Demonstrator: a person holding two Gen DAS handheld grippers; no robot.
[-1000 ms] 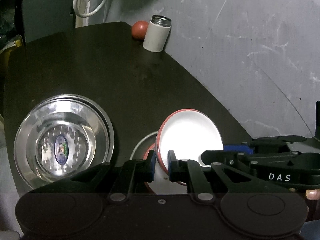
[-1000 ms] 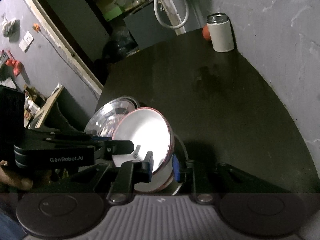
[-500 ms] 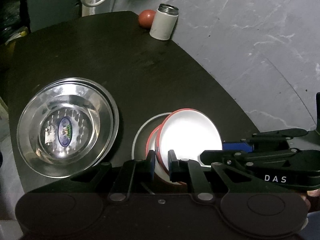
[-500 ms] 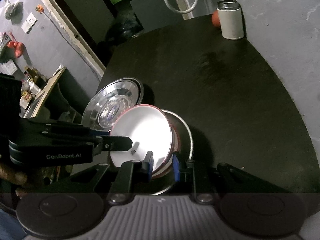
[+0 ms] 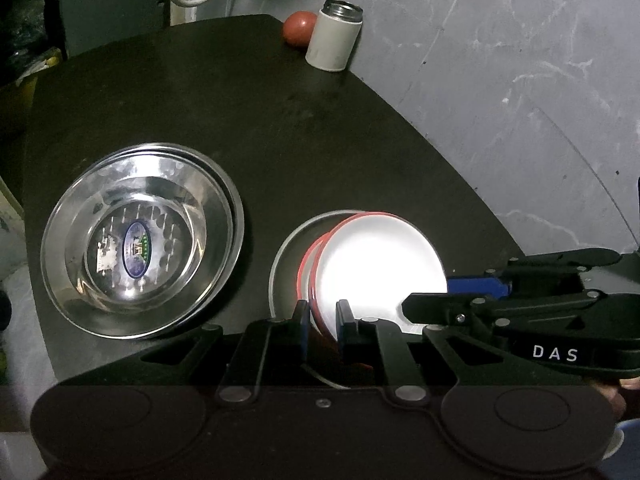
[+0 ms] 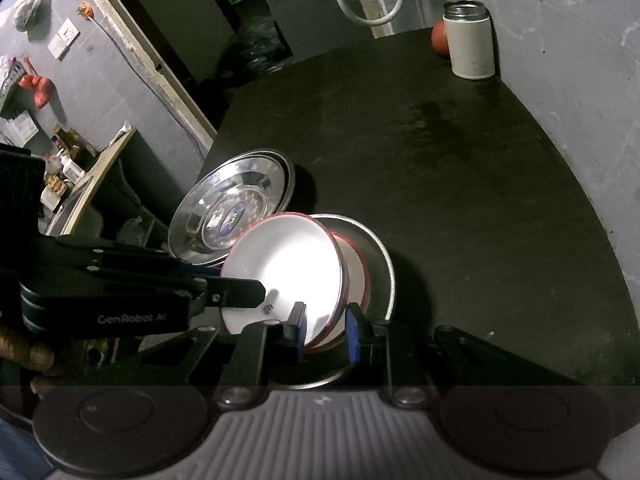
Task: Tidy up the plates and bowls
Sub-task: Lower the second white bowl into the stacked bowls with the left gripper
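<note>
A white bowl with a red rim (image 5: 376, 264) (image 6: 280, 264) hangs tilted over a second red-rimmed bowl (image 5: 307, 256) (image 6: 357, 270), which sits in a steel plate (image 5: 286, 256) (image 6: 385, 266) on the dark table. The upper bowl seems to nest into the lower one, though contact is unclear. My left gripper (image 5: 323, 320) is shut on the upper bowl's near rim. Opposite it, my right gripper (image 6: 326, 330) is shut on the rim's other side. Each gripper shows in the other's view: the right gripper (image 5: 440, 300) and the left gripper (image 6: 240, 292).
A stack of steel plates (image 5: 140, 248) (image 6: 236, 208) lies left of the bowls, near the table's left edge. A white flask (image 5: 334, 36) (image 6: 470, 42) and a red ball (image 5: 298, 28) stand at the far corner by the grey wall (image 5: 520, 80). A hand (image 6: 28, 356) holds the left gripper.
Both grippers have brought the white bowl down and flatter, from above the table to close over the second red-rimmed bowl in the steel plate.
</note>
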